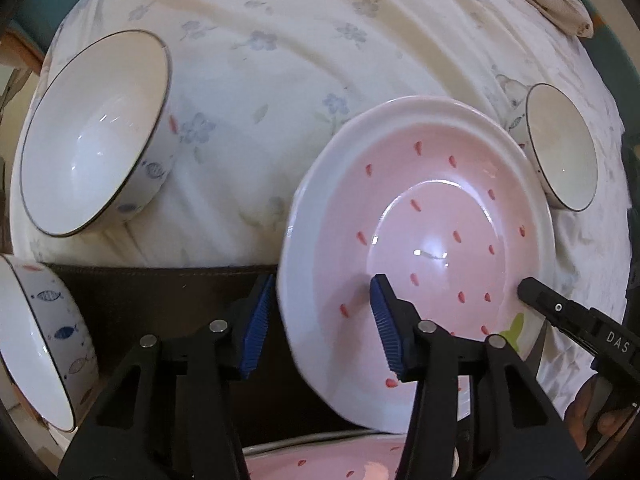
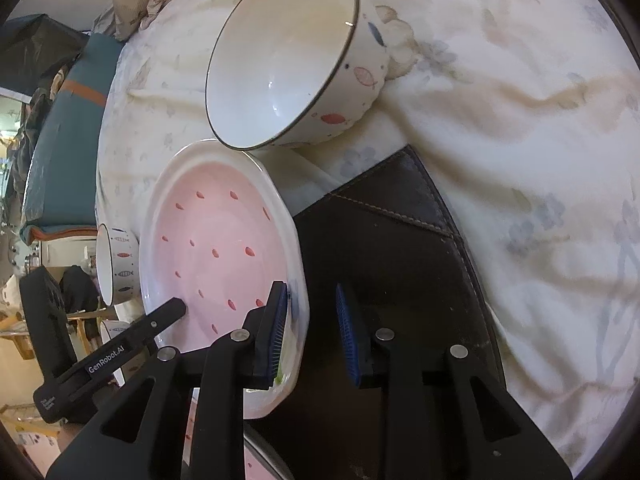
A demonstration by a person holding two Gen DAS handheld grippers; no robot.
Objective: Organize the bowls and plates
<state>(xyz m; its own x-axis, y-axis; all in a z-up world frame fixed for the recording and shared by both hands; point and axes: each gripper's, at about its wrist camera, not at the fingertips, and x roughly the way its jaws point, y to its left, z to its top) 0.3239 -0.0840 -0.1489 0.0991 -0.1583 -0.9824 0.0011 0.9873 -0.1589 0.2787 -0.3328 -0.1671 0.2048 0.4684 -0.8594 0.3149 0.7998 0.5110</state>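
Pink red-flecked plate (image 1: 416, 240), white fish-patterned bowls (image 1: 96, 132), pale floral sheet (image 1: 280, 60), dark brown mat (image 2: 400, 248)

**Plates and bowls across the cloth and mat**

In the left wrist view, a plate (image 1: 416, 240) sits right of centre, partly on the bedcloth (image 1: 280, 60) and partly over the dark mat (image 1: 168, 300) in front of it; the left gripper (image 1: 320, 320) straddles the plate's near-left rim, one finger inside the plate, one outside over the mat; the right gripper (image 1: 532, 292) reaches onto the plate's right rim; a small bowl (image 1: 560, 148) stands just behind the plate to the right; a large bowl (image 1: 96, 132) lies far left on the cloth, well apart from the plate; another bowl (image 1: 40, 344) stands at the near left edge; a second plate (image 1: 320, 460) lies nearest, below the grippers.
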